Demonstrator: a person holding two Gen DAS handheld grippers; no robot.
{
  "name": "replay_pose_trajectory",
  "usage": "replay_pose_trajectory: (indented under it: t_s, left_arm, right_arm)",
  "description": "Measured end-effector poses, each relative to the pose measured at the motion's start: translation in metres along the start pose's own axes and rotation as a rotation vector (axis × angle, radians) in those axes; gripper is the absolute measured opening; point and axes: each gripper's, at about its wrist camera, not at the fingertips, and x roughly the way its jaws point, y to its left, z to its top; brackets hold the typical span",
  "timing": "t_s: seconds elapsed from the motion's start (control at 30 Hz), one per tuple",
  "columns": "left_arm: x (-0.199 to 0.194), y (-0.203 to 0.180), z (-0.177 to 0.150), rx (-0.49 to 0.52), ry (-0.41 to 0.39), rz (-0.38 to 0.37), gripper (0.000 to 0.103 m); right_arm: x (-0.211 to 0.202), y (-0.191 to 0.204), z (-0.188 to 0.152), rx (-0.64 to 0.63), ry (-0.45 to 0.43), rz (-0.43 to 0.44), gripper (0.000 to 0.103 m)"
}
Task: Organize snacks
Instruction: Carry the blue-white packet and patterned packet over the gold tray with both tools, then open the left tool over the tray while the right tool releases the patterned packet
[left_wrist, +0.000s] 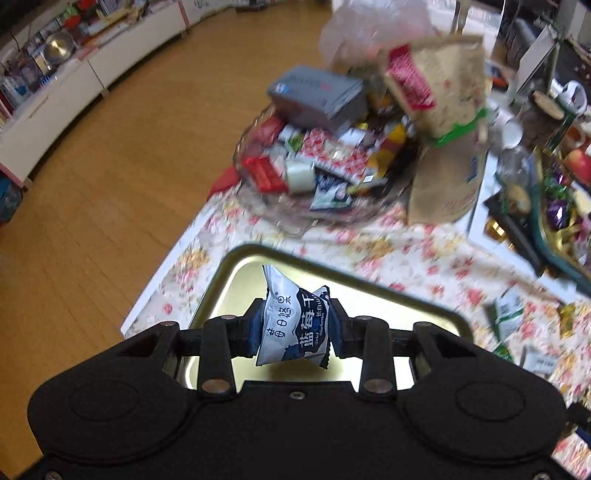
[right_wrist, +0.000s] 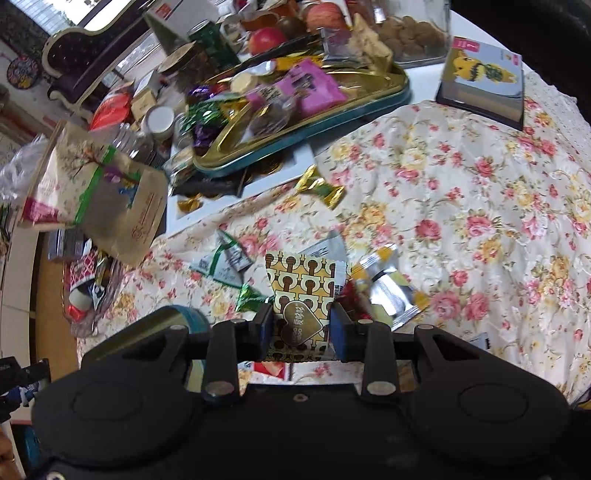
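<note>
- The left gripper (left_wrist: 295, 325) has its jaws clamped on a small blueberry packet (left_wrist: 295, 325), white and dark blue, with Chinese characters and the words "Dried Blueberries" printed on it.
- The packet stands upright between the jaws, its crimped top corner rising above them and its lower edge hanging below them.
- Under the jaws is a gold metal tray (left_wrist: 236, 273), which rests on the floral tablecloth (left_wrist: 406, 254).
- Ahead of the jaws stands a glass bowl (left_wrist: 258, 206) heaped with mixed wrapped snacks; the picture is blurred there.
- The right gripper (right_wrist: 301, 325) has its jaws clamped on a flat patterned sachet (right_wrist: 306, 288), cream with brown rounded shapes and a dark heart-shaped label.
- The upper part of the sachet stands out beyond the jaws.
- Just beyond the jaws, to the right, a silver and yellow wrapper (right_wrist: 388, 291) lies on the cloth; to the left lies a green and white wrapper (right_wrist: 225, 258).
</note>
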Motion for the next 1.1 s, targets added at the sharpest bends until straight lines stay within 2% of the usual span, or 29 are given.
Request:
replay_pose_trajectory:
  t_s: [0.2,0.47,0.6,0.73,0.8,0.97,1.1]
  left_arm:
    - [0.025,0.019,-0.005,-0.001,0.050,0.031,0.044]
    - [0.019,0.036,-0.002,-0.027,0.031,-0.032,0.045]
    - [0.031,0.036,-0.003,-0.038,0.111,-0.045,0.045]
    - [0.045,0.035,-0.011,-0.071,0.224,-0.093,0.044]
    - [0.048,0.034,-0.015,-0.076,0.250,-0.106,0.044]
    - [0.038,0.030,-0.018,-0.054,0.215,-0.090,0.044]
    - [0.032,0.027,-0.016,-0.034,0.180,-0.073,0.044]
  right_arm:
    - [0.002,0.047,-0.021,-0.127,0.009,0.074,0.035]
    - [0.007,0.090,-0.044,-0.278,-0.005,0.183,0.035]
    - [0.013,0.100,-0.058,-0.335,0.028,0.230,0.035]
    - [0.019,0.110,-0.074,-0.415,0.065,0.232,0.035]
    - [0.023,0.115,-0.082,-0.461,0.085,0.226,0.035]
    - [0.032,0.127,-0.106,-0.587,0.123,0.211,0.037]
    - [0.033,0.133,-0.117,-0.635,0.135,0.227,0.037]
